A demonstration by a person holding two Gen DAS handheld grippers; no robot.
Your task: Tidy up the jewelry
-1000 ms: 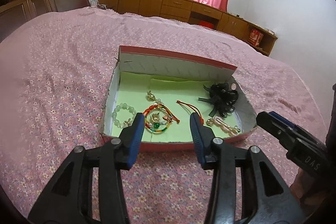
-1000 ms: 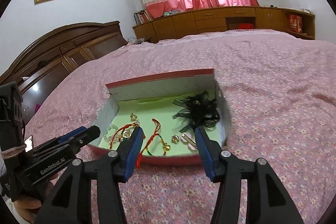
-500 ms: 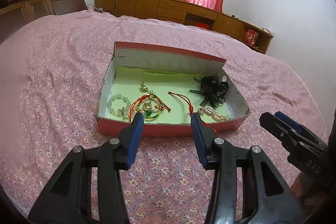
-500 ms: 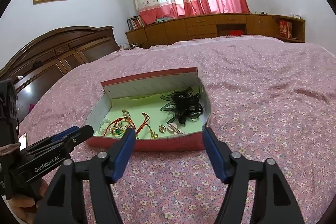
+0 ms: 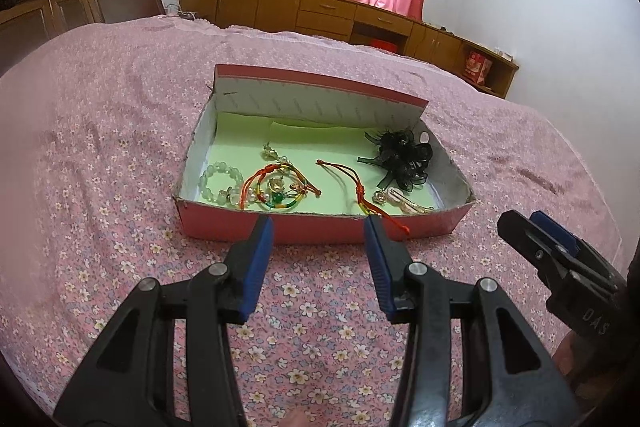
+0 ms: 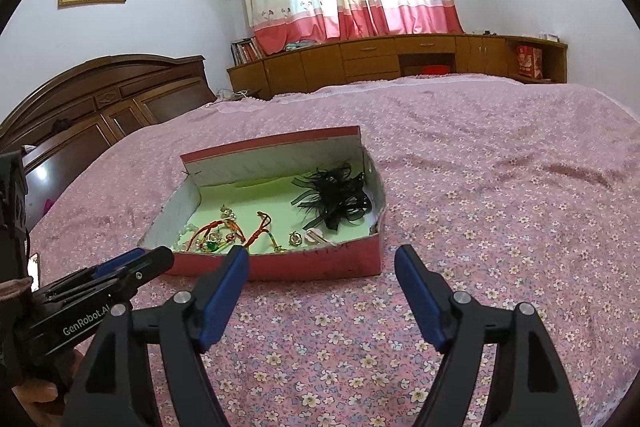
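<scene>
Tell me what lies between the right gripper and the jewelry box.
Only bare flowered bedspread separates the right gripper, its jaws opening and empty, from the box; the right wrist view shows it.

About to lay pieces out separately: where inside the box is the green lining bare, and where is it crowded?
Bare: the green lining along the back wall, from the left corner to the black ribbon bow. Crowded: the front strip, with the pale bead bracelet, the red cord bracelets and the gold pieces against the front wall.
</scene>
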